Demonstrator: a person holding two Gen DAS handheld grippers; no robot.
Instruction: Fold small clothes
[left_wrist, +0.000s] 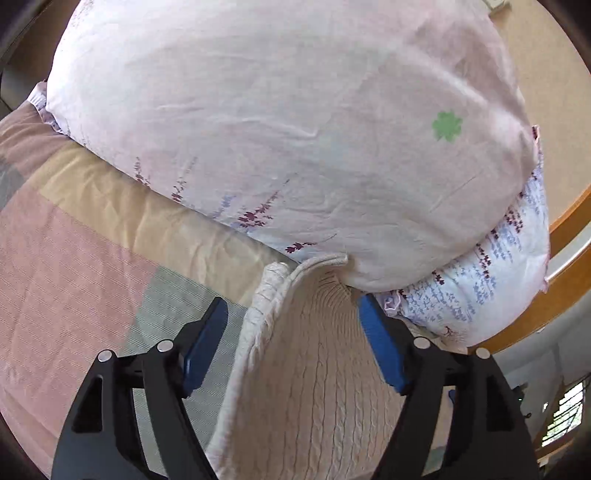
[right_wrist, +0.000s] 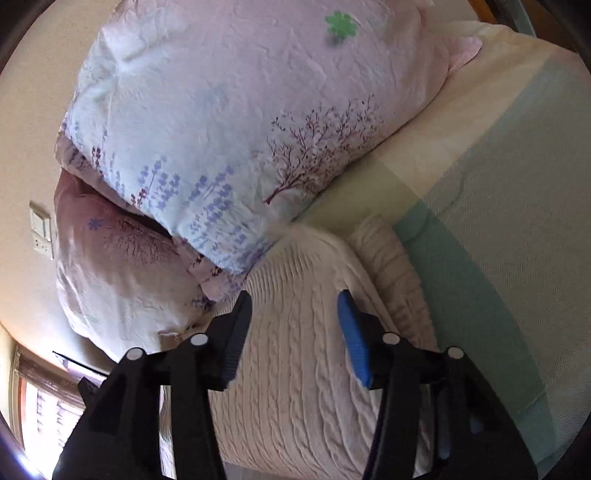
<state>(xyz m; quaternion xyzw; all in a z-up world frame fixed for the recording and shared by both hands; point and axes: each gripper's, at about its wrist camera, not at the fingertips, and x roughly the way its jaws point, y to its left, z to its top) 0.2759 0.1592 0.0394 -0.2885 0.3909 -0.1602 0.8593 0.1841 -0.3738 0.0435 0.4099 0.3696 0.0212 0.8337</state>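
A cream cable-knit garment (left_wrist: 314, 369) lies on the bed, its ribbed far edge touching the pillows. In the left wrist view my left gripper (left_wrist: 293, 306) is open, its blue-padded fingers (left_wrist: 207, 343) standing either side of the knit just above it. In the right wrist view the same garment (right_wrist: 295, 362) fills the lower middle, with a folded ribbed part (right_wrist: 391, 266) at its right. My right gripper (right_wrist: 295, 299) is open over the knit, holding nothing.
Two stacked pink floral pillows (left_wrist: 277, 122) (right_wrist: 229, 129) press against the garment's far edge. The bed sheet has pink, tan and pale green blocks (left_wrist: 74, 258) (right_wrist: 498, 240). A wooden bed frame (left_wrist: 569, 221) runs at the right. A wall switch (right_wrist: 40, 229) is at the left.
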